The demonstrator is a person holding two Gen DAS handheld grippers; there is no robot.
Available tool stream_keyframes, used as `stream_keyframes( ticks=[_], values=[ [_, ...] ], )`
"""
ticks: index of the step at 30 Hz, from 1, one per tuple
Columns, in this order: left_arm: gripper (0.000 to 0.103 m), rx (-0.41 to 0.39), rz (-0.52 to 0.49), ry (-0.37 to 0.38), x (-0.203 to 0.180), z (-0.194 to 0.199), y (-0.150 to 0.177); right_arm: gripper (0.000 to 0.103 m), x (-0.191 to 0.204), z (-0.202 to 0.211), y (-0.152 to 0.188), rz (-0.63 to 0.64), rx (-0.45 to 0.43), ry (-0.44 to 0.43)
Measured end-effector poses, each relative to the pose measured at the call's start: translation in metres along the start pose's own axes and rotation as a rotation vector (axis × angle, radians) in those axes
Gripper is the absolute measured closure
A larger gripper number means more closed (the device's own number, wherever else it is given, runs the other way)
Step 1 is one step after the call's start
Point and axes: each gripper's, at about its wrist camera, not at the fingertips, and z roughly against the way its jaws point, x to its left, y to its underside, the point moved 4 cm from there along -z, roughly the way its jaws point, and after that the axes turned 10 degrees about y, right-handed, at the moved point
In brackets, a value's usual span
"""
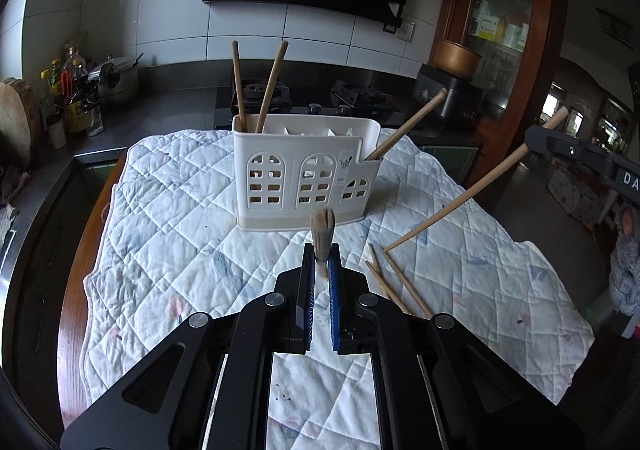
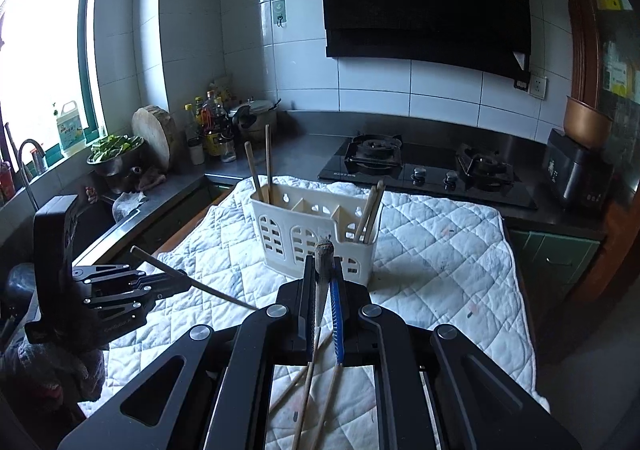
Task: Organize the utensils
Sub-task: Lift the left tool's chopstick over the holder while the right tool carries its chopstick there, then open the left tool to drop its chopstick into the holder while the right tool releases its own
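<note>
So the holder [image 1: 306,177] sits on the cloth [image 1: 168,234] covering the table, stove [image 2: 428,169] right behind it. 2 chopsticks [image 1: 256,89] stand in its left end compartment, more [image 2: 370,211] in the right end. A few loose chopsticks [image 1: 400,286] lie on the cloth in front, off to the right.

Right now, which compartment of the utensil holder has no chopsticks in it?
The middle compartment of the white holder; the left end one holds two chopsticks, the low right end one too.
</note>
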Motion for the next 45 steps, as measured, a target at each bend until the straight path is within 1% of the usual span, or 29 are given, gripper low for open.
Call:
stream_keyframes(
  ticks=[9,13,16,20,23,25,28,30,31,33,41,45],
  values=[
    [0.098,-0.009,-0.05,-0.009,0.002,0.001,-0.042,0.096,-0.006,0.001,-0.072,0.007,-0.039,0.011],
    [0.098,-0.037,-0.067,0.001,-0.002,0.007,-0.066,0.096,-0.006,-0.007,-0.094,0.018,-0.052,0.042],
    [0.098,-0.074,-0.079,0.007,-0.007,0.014,-0.091,0.096,-0.006,-0.015,-0.107,0.021,-0.059,0.061],
    [0.098,-0.144,-0.099,0.001,-0.012,0.024,-0.132,0.096,-0.009,-0.027,-0.121,0.019,-0.06,0.085],
    [0.098,-0.196,-0.101,-0.002,-0.013,0.03,-0.163,0.096,-0.011,-0.039,-0.124,0.021,-0.049,0.1],
    [0.098,-0.234,-0.107,-0.032,-0.011,0.029,-0.18,0.096,-0.013,-0.048,-0.125,0.016,-0.035,0.102],
    [0.098,-0.258,-0.094,-0.057,-0.004,0.02,-0.198,0.096,-0.015,-0.062,-0.122,0.015,-0.015,0.102],
    [0.098,-0.257,-0.076,-0.064,0.001,0.01,-0.203,0.096,-0.015,-0.07,-0.118,0.021,-0.002,0.103],
    [0.098,-0.254,-0.073,-0.08,0.004,0.004,-0.204,0.096,-0.014,-0.074,-0.116,0.021,0.006,0.099],
    [0.098,-0.227,-0.063,-0.094,0.011,-0.01,-0.203,0.096,-0.013,-0.081,-0.112,0.023,0.021,0.096],
    [0.098,-0.12,0.025,-0.106,0.049,-0.047,-0.178,0.096,-0.011,-0.105,-0.094,0.029,0.069,0.093],
    [0.098,-0.088,0.036,-0.108,0.061,-0.057,-0.168,0.096,-0.01,-0.114,-0.087,0.026,0.09,0.088]
  ],
)
